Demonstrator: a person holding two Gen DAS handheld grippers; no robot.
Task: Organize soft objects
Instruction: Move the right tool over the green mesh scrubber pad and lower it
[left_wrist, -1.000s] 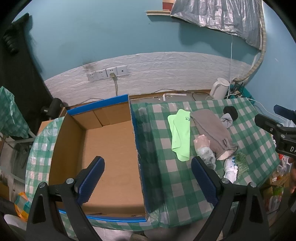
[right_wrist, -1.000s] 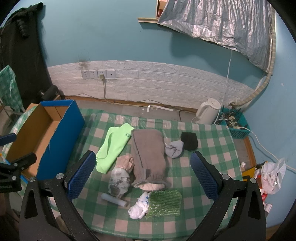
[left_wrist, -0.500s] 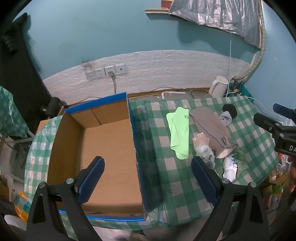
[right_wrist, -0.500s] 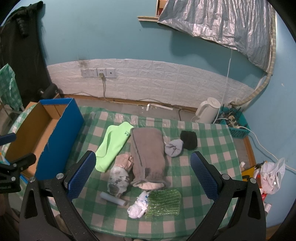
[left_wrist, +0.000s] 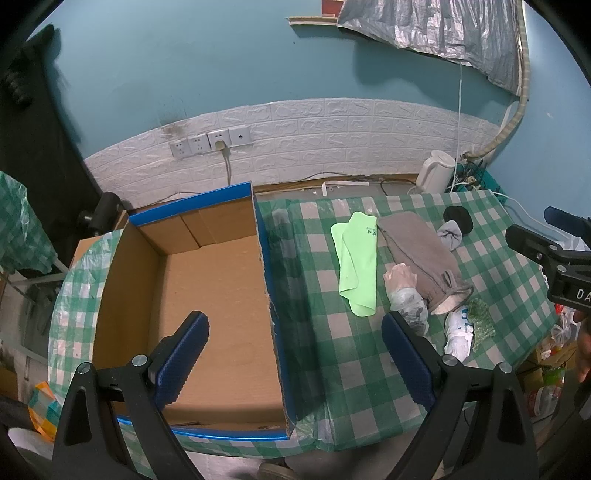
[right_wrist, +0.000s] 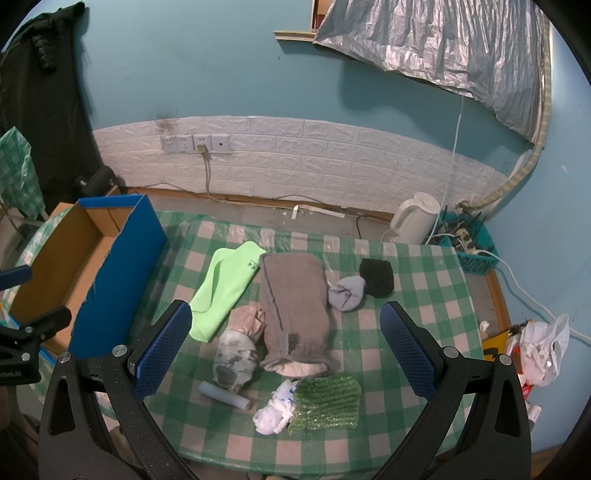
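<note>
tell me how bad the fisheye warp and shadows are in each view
Left wrist view: the white brick strip bows into an arc, corners go black, and the cardboard box throws a dark shadow across the checked tablecloth. Right wrist view: same bowing and black corners, light flatter, cloths sharp, only soft shadows.

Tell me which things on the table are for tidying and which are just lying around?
For the job: green cloth, grey towel, black sock, blue-grey sock, box to put them in.

Just lying about: kettle, wall sockets, white bag on the floor.
</note>
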